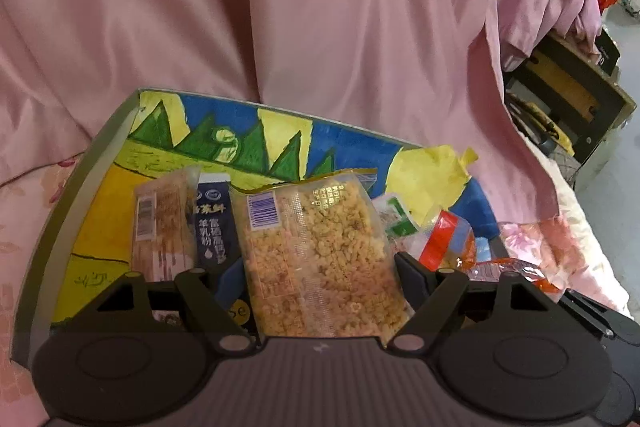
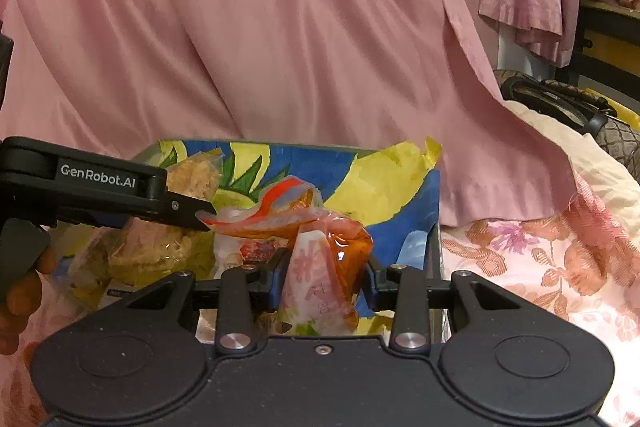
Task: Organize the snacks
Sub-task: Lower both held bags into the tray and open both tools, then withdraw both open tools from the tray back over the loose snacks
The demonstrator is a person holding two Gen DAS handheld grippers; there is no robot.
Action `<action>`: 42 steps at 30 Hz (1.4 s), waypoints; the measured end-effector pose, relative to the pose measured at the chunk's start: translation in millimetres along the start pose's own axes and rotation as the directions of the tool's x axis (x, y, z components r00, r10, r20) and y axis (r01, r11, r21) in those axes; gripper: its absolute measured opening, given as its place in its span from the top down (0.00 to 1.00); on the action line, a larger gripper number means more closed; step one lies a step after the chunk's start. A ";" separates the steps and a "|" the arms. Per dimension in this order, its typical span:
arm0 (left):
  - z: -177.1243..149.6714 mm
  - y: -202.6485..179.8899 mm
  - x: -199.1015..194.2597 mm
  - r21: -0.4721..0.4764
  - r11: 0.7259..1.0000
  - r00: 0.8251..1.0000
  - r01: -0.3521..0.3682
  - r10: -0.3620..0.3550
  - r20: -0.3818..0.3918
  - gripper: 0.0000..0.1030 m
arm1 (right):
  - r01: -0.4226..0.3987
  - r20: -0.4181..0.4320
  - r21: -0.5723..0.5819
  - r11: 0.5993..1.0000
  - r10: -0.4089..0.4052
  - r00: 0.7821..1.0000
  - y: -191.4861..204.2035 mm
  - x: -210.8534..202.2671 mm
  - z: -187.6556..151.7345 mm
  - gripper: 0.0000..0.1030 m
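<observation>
Snack packs: cereal bag point(image 1: 320, 255) between wide left tongs point(image 1: 316, 267), orange pouch point(image 2: 332, 267) in narrow right tongs point(image 2: 326, 279)

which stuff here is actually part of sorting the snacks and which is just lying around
Part of the job:
- crumbly snack pack, between the left gripper jaws
- orange-and-white packet, clamped in the right gripper
- dark blue sachet
- red-striped packet
- painted box holding the snacks

Just lying about:
- pink curtain
- floral bedding
- black handbag
</observation>
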State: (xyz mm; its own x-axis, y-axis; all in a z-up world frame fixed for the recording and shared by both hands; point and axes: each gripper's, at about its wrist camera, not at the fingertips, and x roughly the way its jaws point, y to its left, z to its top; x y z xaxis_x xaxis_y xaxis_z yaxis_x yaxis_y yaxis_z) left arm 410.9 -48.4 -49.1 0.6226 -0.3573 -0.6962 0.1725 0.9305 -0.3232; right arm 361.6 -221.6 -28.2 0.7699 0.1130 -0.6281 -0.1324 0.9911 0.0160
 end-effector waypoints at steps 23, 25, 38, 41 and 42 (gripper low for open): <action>-8.1 -15.9 -82.0 -0.019 1.000 0.988 -0.013 0.016 0.152 0.03 | 0.004 0.119 0.013 1.000 -0.006 0.993 2.4 -73.8 15.0 0.17; -10.8 -19.4 -98.4 -0.013 1.000 0.981 -0.018 0.020 0.191 0.01 | 0.002 0.150 0.009 1.000 -0.003 0.989 3.8 -90.6 17.9 0.13; -60.4 -32.1 -200.1 -0.023 0.997 0.932 -0.069 0.073 0.354 0.00 | -0.004 0.319 -0.022 1.000 0.010 0.948 12.0 -200.3 6.5 0.01; -76.9 -33.1 -214.8 -0.035 0.996 0.929 -0.082 0.089 0.359 0.00 | 0.005 0.342 -0.031 0.999 0.006 0.940 13.9 -220.1 -3.3 0.01; -82.1 -33.1 -218.5 -0.037 0.996 0.928 -0.085 0.093 0.360 0.00 | 0.009 0.347 -0.031 0.999 0.002 0.938 14.6 -225.3 -6.5 0.01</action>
State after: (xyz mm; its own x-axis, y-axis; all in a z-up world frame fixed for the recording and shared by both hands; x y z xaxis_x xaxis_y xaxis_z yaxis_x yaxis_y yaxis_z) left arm 206.5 -7.8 61.1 0.8691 -0.2156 -0.4453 0.0900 0.9539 -0.2863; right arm 182.1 -233.0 108.5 0.9385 0.1324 -0.3188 -0.1442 0.9894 -0.0138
